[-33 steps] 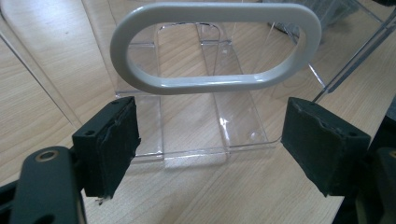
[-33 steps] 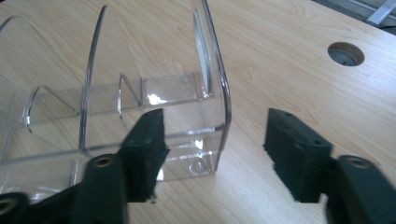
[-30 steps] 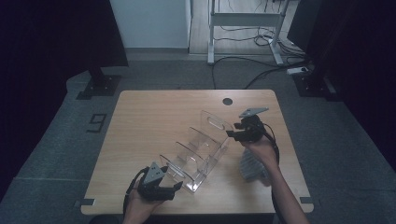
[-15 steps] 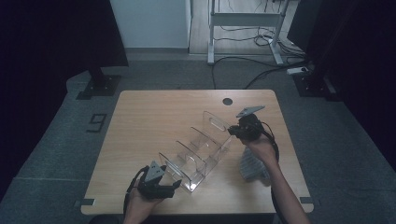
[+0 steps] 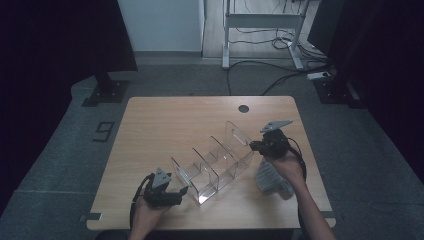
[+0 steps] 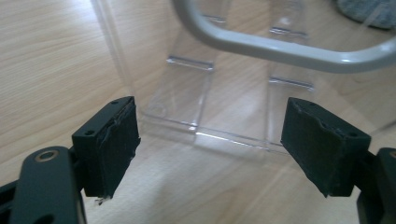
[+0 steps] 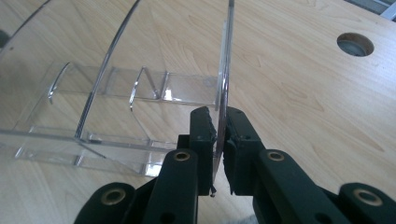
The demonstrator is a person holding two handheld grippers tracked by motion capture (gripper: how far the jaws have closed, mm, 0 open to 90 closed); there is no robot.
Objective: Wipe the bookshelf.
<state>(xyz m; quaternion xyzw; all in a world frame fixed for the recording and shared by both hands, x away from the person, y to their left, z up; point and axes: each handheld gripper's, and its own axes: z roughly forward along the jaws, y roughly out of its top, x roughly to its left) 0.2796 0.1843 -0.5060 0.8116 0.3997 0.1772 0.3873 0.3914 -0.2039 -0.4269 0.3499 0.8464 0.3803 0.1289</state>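
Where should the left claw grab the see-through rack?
Probably the rack's near end wall, coming in from the person's side. That thin upright panel stands just ahead of the open left claw, and its pads can close flat on each face, the way the right claw already pinches the far end wall.

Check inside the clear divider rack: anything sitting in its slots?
Through the clear rack every slot shows bare wooden table, so nothing sits inside. The right claw is clamped on its end wall. The grey cloth lies outside, partly covered by the right hand.
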